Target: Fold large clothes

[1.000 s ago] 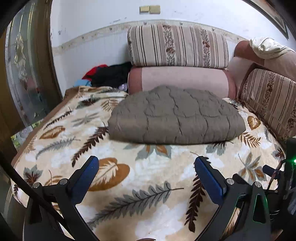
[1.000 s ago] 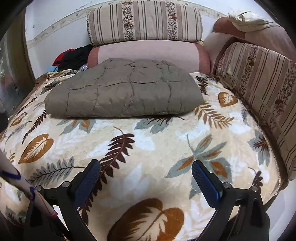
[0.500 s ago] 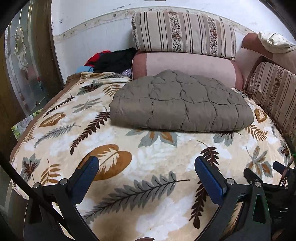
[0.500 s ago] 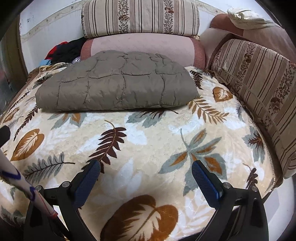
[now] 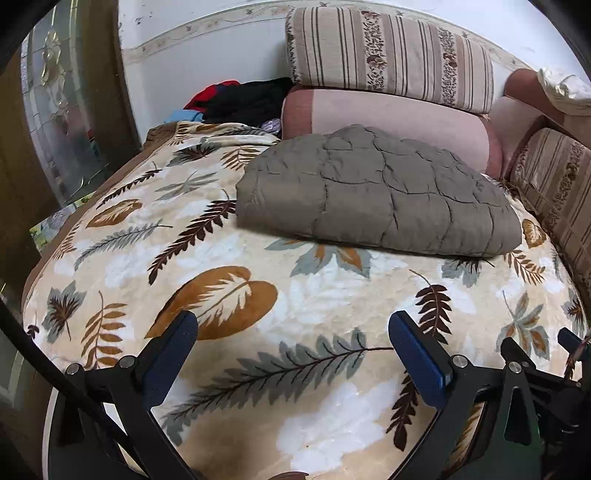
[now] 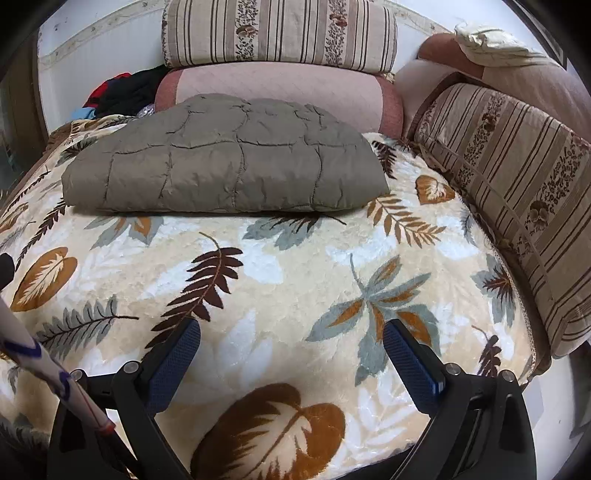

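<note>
Glass door panel [image 5: 70,122]: one, at the far left, patterned, in a wooden frame.
Clothes heap [image 5: 243,98]: one pile of red, black and blue garments against the wall, behind the blanket's far left corner.
Leaf-print blanket [image 5: 303,306]: one, cream with brown, orange and grey leaves, spread across the whole bed.
Left gripper [image 5: 291,334]: one, its two blue-padded fingers spread wide apart, nothing between them, hanging above the near edge of the blanket and well apart from the garment.
Folded quilted garment [image 5: 373,195]: one grey-brown padded piece, already folded into a thick bundle, lying on the far half of the blanket just in front of the pink bolster; its straight folded edge faces the grippers.
Pink bolster [image 6: 280,92]: one, lying against the wall behind the garment.
Striped cushions: two counted, one [image 6: 280,33] stacked on top of the pink bolster, one [image 6: 517,184] running along the right side of the bed.
Right gripper [image 6: 291,341]: one, fingers also splayed wide with nothing held, over the blanket's near edge; the garment sits well beyond it.
Cream cloth [image 6: 487,44]: one crumpled piece at the far right, on top of a brownish cushion above the striped one.
</note>
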`<state>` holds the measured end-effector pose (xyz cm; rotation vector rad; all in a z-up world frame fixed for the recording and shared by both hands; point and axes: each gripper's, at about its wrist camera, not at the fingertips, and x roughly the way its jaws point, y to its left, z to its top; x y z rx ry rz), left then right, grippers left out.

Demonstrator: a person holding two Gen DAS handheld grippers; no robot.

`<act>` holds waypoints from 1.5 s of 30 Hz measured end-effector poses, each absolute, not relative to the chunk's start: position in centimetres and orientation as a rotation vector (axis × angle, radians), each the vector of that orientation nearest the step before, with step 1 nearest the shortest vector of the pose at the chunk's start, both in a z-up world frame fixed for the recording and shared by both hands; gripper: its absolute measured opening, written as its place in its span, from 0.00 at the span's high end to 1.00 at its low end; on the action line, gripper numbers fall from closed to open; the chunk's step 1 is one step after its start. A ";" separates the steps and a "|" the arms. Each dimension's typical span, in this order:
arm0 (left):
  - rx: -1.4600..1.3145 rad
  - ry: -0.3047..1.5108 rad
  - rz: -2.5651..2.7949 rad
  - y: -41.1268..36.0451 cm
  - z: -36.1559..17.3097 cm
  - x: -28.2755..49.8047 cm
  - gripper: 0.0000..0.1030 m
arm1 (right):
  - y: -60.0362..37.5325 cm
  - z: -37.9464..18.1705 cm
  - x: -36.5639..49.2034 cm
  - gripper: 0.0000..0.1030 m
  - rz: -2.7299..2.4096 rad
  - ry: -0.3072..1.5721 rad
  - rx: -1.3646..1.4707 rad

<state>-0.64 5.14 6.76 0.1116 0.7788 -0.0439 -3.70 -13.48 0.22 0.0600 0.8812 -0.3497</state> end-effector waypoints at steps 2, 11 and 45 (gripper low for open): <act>0.110 0.782 -0.045 5.2 6.6 -0.7 0.00 | -13.2 0.2 -3.7 0.02 -0.356 0.879 0.043; 0.122 0.790 -0.092 4.6 6.0 -1.0 0.00 | -13.2 -0.5 -3.2 0.02 -0.362 0.911 0.033; 0.141 0.858 -0.124 3.7 3.9 -0.8 0.00 | -14.0 -1.1 -3.1 0.02 -0.403 0.917 0.021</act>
